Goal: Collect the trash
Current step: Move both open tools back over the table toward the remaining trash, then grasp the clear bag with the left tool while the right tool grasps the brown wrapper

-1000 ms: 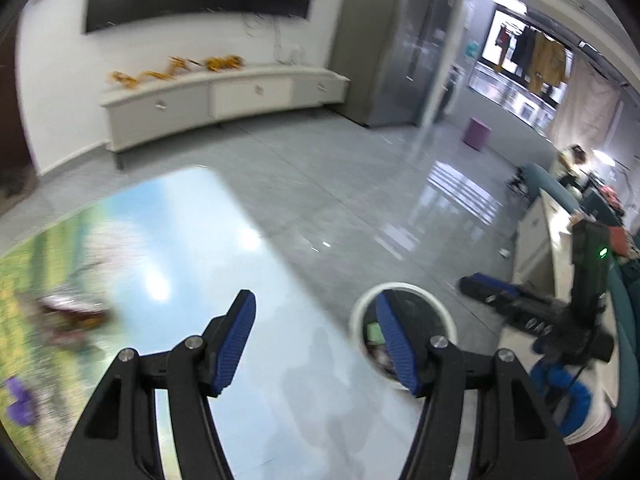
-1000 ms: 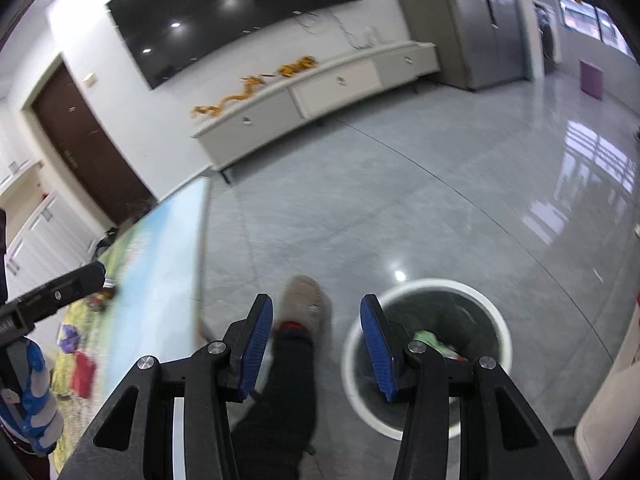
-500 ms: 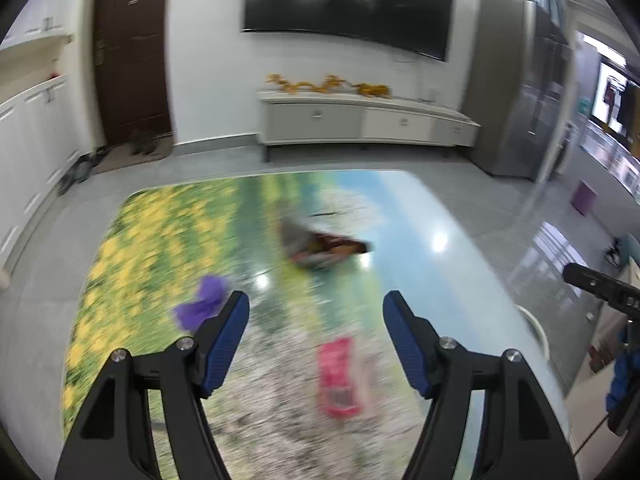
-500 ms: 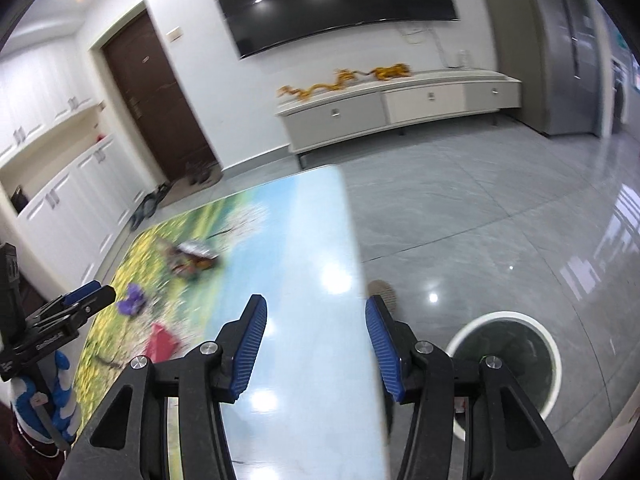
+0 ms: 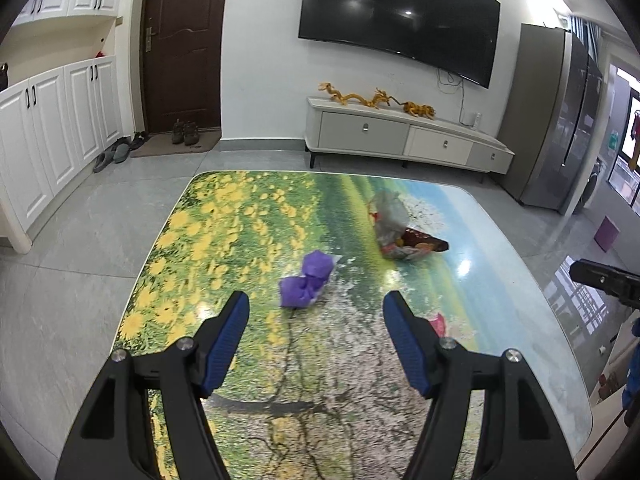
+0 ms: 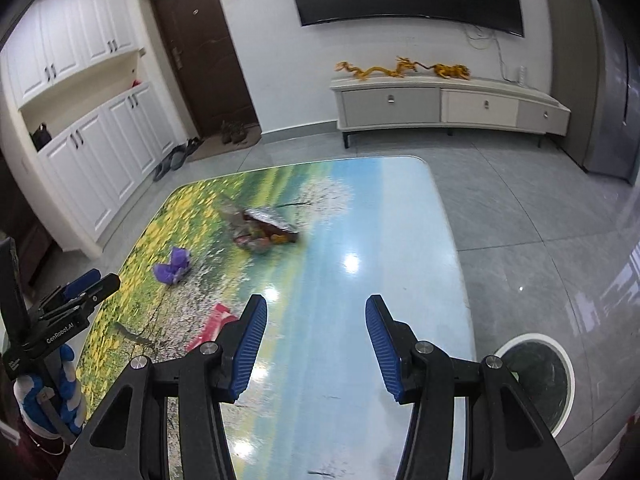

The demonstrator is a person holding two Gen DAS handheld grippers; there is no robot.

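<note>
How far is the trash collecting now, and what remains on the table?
Done: cannot tell; the bin on the floor by the table looks dark inside. In hand: nothing; the left gripper and right gripper are both open and empty. Left: three pieces on the table, the purple wrapper, the snack bags and the pink packet.

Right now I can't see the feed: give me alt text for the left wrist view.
The open left gripper hovers over a landscape-printed table, aimed at a crumpled purple wrapper. Farther right lies a crumpled foil snack bag, and a pink scrap peeks from behind the right jaw.
</note>
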